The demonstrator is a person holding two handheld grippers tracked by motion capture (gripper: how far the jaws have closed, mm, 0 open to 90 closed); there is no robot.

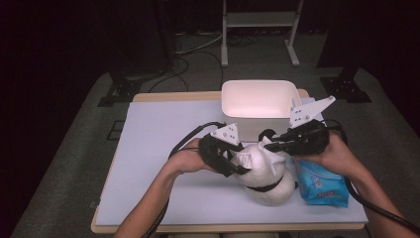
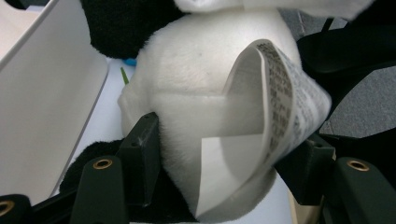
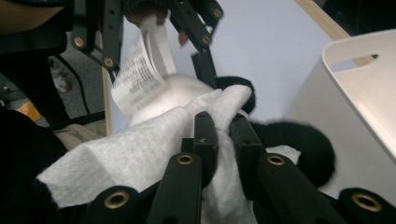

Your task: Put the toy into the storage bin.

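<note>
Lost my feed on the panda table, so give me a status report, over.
Left gripper straddling plush panda and its printed tag. Right gripper shut on white wipe against panda. White bin behind, blue wipes pack beside; nothing blocking.

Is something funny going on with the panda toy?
A bit. The panda toy has a long printed tag sticking out, curled over, between the jaws of the left hand-held gripper. The right hand-held gripper pinches a white wipe against the toy. Nothing looks spilled or broken.
</note>
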